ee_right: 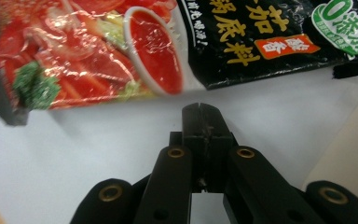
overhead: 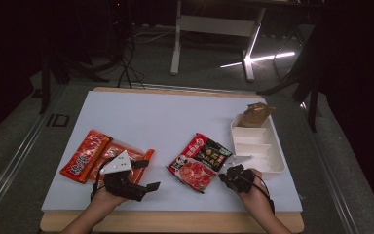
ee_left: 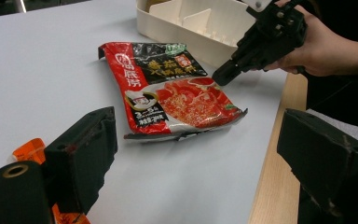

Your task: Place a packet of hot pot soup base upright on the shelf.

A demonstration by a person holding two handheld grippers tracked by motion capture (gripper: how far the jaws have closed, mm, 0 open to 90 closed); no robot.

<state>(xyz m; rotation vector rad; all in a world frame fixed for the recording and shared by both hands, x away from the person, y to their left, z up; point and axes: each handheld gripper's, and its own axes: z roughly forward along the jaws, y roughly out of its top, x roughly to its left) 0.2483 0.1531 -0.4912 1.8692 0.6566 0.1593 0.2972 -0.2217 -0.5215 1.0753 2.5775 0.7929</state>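
Note:
A red-and-black soup base packet [overhead: 199, 161] lies flat near the table's front, between my two grippers. My right gripper [overhead: 222, 178] sits just right of it, jaws shut on nothing and their tip [ee_right: 200, 110] a short way from the packet's edge [ee_right: 121, 56]. My left gripper [overhead: 152, 185] rests at the front left, open, jaws spread wide with nothing between them. In the left gripper view the packet [ee_left: 168, 93] lies ahead and the right gripper [ee_left: 221, 74] points down at its far edge. Orange-red packets [overhead: 102, 156] lie under and behind the left gripper.
A white divided tray [overhead: 273, 155] stands at the right, with a brown pouch [overhead: 254, 114] at its far end. The tray's wall [ee_right: 354, 135] is close beside my right gripper. The table's wooden front edge [overhead: 175, 219] runs just below both hands.

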